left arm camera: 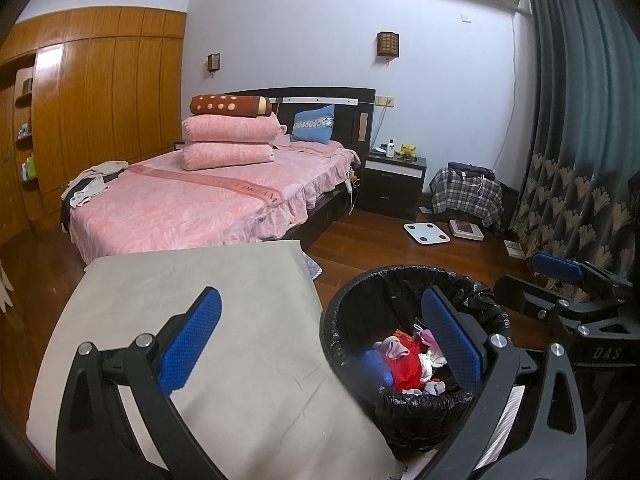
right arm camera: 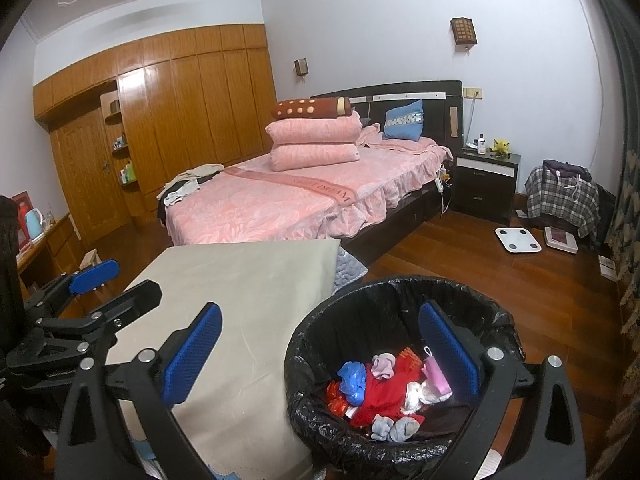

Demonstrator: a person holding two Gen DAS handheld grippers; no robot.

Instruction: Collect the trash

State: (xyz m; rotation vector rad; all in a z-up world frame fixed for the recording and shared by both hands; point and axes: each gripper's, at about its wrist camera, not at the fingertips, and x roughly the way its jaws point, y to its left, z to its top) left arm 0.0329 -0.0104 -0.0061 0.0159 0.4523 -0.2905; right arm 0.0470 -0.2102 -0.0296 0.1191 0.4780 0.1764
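Bedroom floorboards point(right arm camera: 460, 248) carry a bin point(right arm camera: 360, 316) lined with a black bag, just beside a beige-covered table point(right arm camera: 240, 280); red, blue and pink trash point(right arm camera: 380, 388) lies inside. Both the left gripper point(left arm camera: 320, 340) and right gripper point(right arm camera: 320, 344) hover above, jaws spread wide, holding nothing. Behind stands a pink bed point(right arm camera: 300, 200).

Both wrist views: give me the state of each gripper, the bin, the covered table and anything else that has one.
left gripper: open, empty, over the bin's edge
right gripper: open, empty
trash bin: lined with a black bag, partly filled
trash: red, blue and pink pieces lying inside the bin
table cloth: spread flat, bare
bed: made, folded quilts stacked on it
nightstand drawers: closed
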